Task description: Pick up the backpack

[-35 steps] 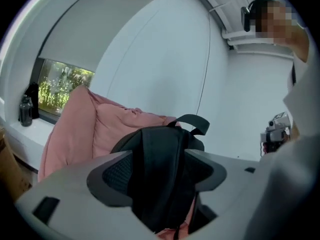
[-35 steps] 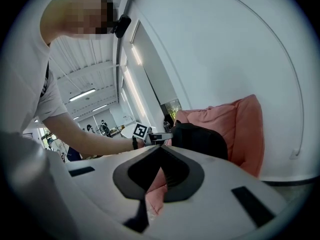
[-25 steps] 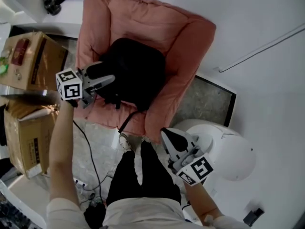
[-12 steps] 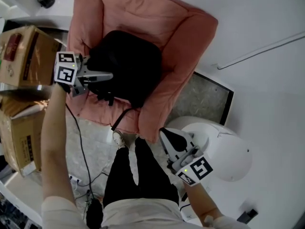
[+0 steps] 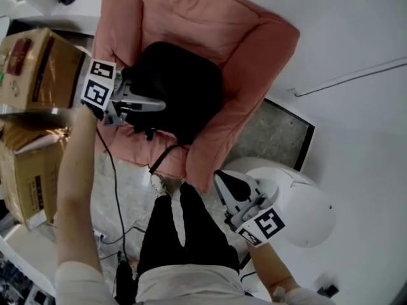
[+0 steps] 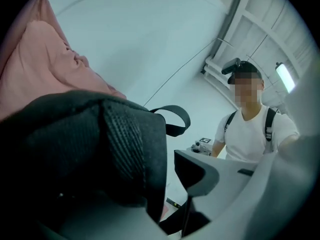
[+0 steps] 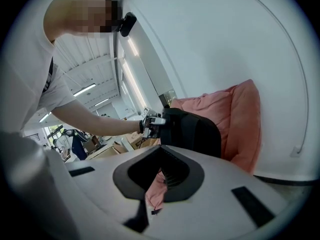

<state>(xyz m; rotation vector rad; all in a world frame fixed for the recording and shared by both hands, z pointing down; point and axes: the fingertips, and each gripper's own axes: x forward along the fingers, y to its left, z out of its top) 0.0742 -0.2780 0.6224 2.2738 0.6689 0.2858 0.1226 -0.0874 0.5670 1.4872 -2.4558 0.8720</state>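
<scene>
While cardboard boxes (image 5: 38,75) are crowding the left, the left hand-held gripper (image 5: 159,103) is being held level over the arm of the pink armchair (image 5: 254,56). Its jaws have just been closing round the side of the backpack (image 5: 184,84), apparently not yet pinching. The backpack is being cradled in the seat. The right hand-held gripper (image 5: 222,180) is being held back, closed and empty.

black backpack (image 5: 184,84), propped upright on pink armchair (image 5: 248,37) seat

Head view looks steeply down on the pink armchair (image 5: 191,18). Left gripper view sits against the black backpack (image 6: 75,144); right gripper view sees both from farther off.
</scene>
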